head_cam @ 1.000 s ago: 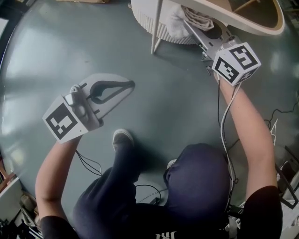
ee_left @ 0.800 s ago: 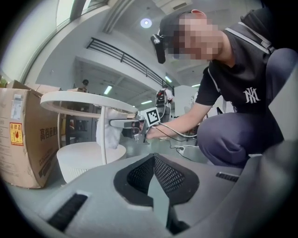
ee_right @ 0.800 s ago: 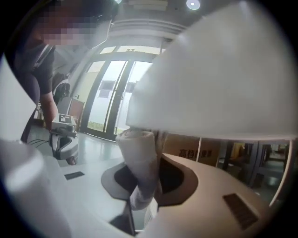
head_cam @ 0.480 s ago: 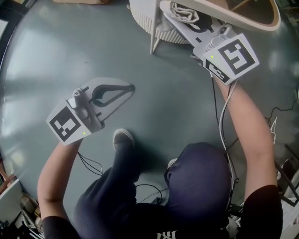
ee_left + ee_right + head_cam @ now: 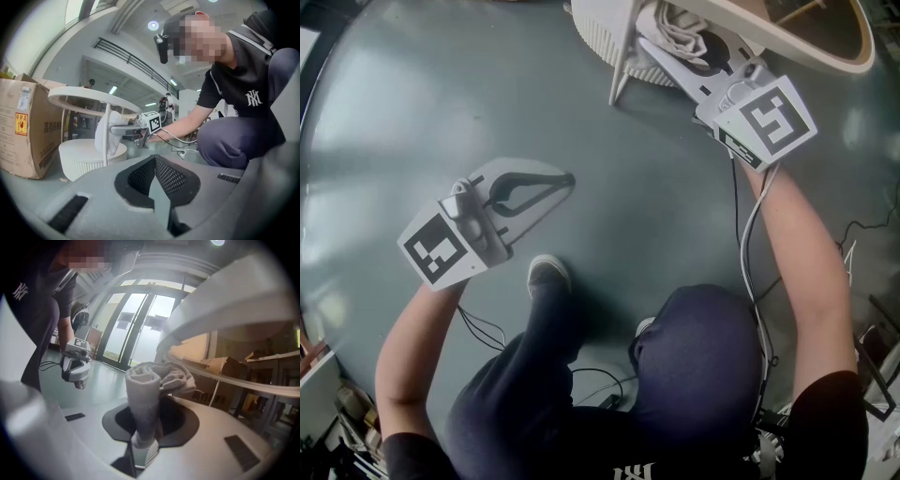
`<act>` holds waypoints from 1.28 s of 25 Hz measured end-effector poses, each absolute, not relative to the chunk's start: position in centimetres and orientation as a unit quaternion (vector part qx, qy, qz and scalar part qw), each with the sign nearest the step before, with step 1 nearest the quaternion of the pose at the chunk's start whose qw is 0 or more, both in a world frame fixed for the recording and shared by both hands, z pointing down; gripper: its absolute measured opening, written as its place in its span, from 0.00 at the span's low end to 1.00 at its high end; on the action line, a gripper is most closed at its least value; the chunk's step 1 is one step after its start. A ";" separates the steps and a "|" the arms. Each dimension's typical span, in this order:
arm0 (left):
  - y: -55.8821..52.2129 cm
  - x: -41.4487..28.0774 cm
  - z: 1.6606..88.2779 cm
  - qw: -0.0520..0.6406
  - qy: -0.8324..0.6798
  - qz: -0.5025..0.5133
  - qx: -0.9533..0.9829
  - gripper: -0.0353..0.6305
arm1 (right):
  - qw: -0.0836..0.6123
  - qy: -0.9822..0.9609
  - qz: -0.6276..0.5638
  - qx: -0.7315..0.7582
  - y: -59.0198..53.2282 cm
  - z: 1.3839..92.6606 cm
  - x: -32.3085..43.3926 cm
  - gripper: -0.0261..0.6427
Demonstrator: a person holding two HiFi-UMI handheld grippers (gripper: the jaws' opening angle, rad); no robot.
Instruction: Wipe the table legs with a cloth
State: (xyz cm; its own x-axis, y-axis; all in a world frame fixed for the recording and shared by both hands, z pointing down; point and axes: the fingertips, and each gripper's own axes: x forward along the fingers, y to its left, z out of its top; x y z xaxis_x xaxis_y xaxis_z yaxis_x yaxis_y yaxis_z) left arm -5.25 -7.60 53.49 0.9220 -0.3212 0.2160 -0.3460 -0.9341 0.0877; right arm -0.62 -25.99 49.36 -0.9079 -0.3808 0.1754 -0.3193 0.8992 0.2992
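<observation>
The right gripper is clamped on a bunched grey-white cloth, which stands up in a roll from between its jaws. The cloth reaches the thin white leg of the small round white desk, high up just under the top. In the left gripper view the leg crosses in front of the cloth, so the two look to be touching, though I cannot tell how firmly. Below sits the desk's ribbed white round base. The left gripper hangs well apart over the grey-green floor, its jaws together on nothing. I judge the step in hand to be the wiping stroke on this leg. The next move calls for drawing the cloth along the leg's length with steady sideways pressure, then turning to its other faces and any other legs. A brown cardboard box stands just beside the base, and only its side faces the camera, so its contents are hidden.
</observation>
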 end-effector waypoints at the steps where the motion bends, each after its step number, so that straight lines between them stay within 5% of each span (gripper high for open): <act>1: -7.7 -5.3 53.4 0.065 -0.172 0.099 0.978 0.06 | 0.119 -0.968 -0.131 0.180 -26.0 49.7 -0.6 0.16; 32: -7.1 -6.2 57.5 0.110 -0.167 0.110 0.974 0.06 | 0.256 -0.948 0.025 0.186 -25.1 72.5 0.3 0.16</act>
State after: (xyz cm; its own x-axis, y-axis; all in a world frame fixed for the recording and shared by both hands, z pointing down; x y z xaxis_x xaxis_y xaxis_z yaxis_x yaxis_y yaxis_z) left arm -6.21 -7.10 57.49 0.9197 -0.3016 0.2513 -0.3500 -0.9199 0.1771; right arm 0.30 -25.08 72.52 -0.7993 -0.3400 0.4954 -0.3658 0.9295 0.0477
